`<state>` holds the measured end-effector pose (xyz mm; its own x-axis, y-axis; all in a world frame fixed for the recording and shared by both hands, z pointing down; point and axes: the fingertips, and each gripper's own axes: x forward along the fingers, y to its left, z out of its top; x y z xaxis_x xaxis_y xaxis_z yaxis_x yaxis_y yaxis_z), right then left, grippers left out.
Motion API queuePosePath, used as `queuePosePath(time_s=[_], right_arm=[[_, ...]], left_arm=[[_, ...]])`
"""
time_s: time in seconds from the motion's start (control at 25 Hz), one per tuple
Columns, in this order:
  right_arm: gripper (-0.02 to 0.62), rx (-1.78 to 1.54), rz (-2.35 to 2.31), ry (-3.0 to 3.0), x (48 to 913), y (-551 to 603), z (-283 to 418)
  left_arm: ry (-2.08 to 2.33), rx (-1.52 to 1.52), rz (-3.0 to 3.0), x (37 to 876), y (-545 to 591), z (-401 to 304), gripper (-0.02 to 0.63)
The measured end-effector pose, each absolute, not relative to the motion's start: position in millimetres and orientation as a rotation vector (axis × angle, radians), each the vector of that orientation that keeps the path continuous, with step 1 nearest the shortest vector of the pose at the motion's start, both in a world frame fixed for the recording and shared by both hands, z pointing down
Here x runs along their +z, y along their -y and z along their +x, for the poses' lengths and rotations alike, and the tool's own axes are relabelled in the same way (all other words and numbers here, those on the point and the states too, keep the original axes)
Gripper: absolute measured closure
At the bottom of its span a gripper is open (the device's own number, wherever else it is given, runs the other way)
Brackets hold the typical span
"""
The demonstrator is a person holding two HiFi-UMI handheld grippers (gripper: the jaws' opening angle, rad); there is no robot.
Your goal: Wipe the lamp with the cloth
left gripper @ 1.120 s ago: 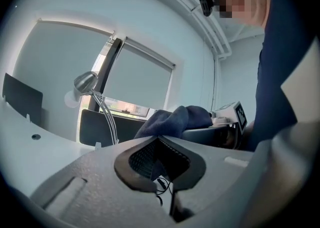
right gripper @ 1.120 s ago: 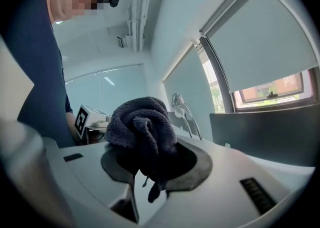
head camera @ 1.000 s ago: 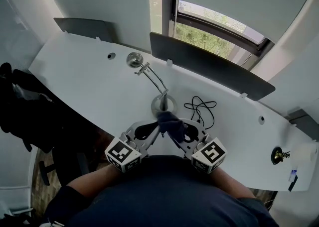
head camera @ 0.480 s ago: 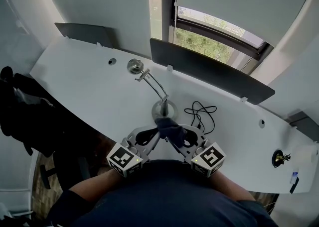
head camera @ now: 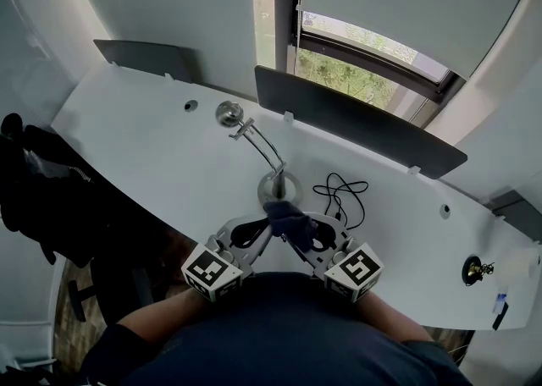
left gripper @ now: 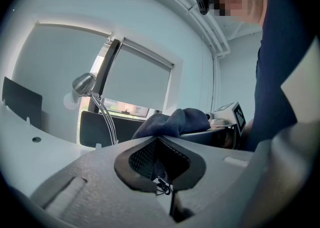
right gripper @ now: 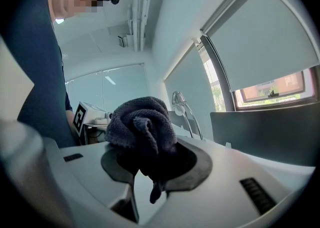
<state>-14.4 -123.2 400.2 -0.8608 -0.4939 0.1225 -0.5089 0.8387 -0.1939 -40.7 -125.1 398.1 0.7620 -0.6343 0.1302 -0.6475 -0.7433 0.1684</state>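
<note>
Head view: cloth [head camera: 288, 217] position unchanged

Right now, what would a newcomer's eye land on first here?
The dark blue cloth stands out first, bunched in the jaws of the right gripper close in front of the person. Just beyond it a chrome lamp stands on the curved white desk. The left gripper is shut, right beside the cloth.
</note>
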Motion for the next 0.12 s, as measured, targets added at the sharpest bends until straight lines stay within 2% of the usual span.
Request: queuePosePath(time_s=[0.12], right_arm=[[0.460,0.337,0.804,2.948,400.5,123.2,-14.3]], left_arm=[[1.013,0.096,2.749,398.8,124.8,-40.6,0.599]])
